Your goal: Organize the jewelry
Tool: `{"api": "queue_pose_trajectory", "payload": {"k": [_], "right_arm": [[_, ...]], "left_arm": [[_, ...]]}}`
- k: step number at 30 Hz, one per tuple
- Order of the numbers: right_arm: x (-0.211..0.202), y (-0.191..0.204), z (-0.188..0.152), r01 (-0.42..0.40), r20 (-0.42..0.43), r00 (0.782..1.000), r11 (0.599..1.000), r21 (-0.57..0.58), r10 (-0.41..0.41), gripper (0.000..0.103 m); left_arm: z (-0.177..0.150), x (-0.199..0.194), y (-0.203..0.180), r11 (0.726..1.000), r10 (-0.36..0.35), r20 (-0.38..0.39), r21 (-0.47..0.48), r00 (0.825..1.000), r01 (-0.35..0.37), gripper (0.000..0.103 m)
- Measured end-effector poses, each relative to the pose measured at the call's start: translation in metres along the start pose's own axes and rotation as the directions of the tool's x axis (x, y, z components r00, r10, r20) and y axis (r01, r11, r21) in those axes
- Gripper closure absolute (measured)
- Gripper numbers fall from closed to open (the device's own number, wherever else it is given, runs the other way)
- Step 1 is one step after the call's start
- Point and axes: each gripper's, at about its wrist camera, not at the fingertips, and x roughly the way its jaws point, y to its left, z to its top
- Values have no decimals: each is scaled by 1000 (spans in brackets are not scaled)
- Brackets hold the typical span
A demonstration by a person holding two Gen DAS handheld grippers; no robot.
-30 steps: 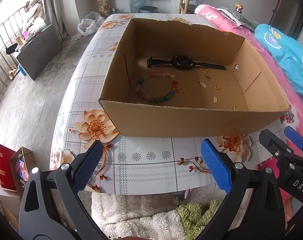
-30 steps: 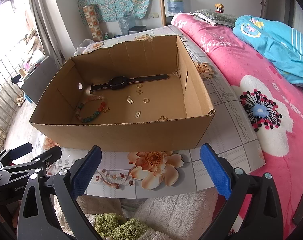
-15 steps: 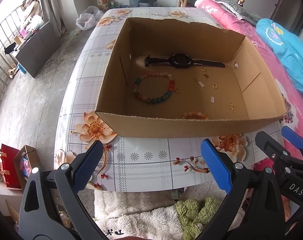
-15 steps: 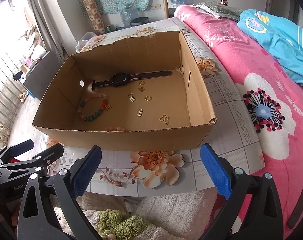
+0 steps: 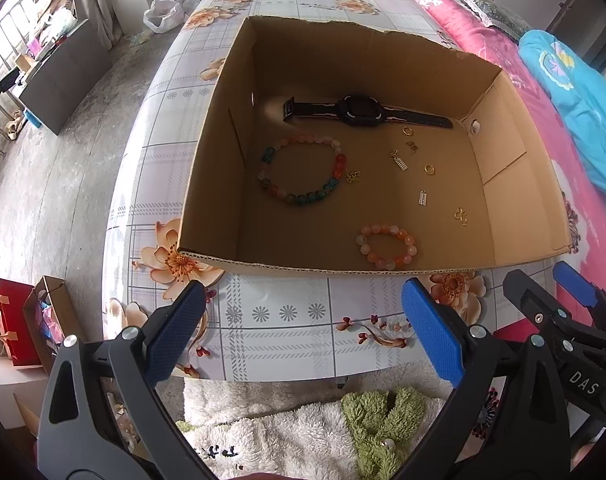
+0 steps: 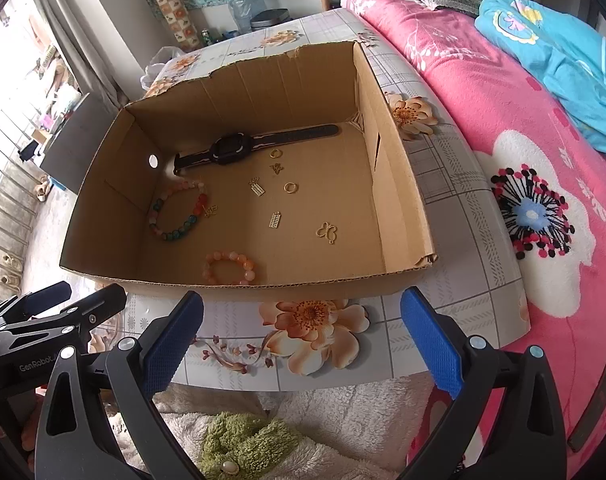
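Note:
An open cardboard box [image 5: 207, 184] [image 6: 399, 184] stands on the flowered table. Along its far wall lies a black watch [image 5: 359, 110] [image 6: 233, 149]. A multicoloured bead bracelet [image 5: 303, 168] [image 6: 179, 210] lies at its left, and a small orange bead bracelet [image 5: 387, 246] [image 6: 231, 268] by the near wall. Several small gold charms and rings [image 5: 423, 198] [image 6: 275, 219] are scattered at the right. My left gripper [image 5: 303, 330] and right gripper [image 6: 301, 336] hover open over the table's near edge, short of the box, with nothing between their fingers.
A pink flowered bed [image 6: 543, 152] with a blue quilt [image 5: 575, 92] runs along the table's right side. Red and brown paper bags [image 5: 27, 320] stand on the floor at the left. A white and green fluffy fabric [image 5: 303, 432] lies below the grippers.
Both cameras have risen and tilted down, so more of the box floor shows. The small orange bracelet by the near wall has come into sight. Both grippers stay open.

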Motion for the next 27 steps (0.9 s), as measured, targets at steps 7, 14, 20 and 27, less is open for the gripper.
{"api": "queue_pose_trajectory", "payload": {"k": [7,14,20,27], "right_arm": [[4,-5,4,-13,-12,1000,1000,28,14,7],[5,-6,4,-23,-15,1000,999,40,23,7],[5,-7,2,-30,-9,1000,998,49,30,7],[5,-7,0,-18,-1,1000,999,38,18,7]], "left_arm": [[3,1,1,1000,-2,-6,-8,1000,2,8],[3,2,1,1000,-3,-10,-11,1000,3,8],[2,3,2,1000,-4,-8,-14,1000,4,8],[0,2,3,1000,-1,0,-14,1000,1,8]]}}
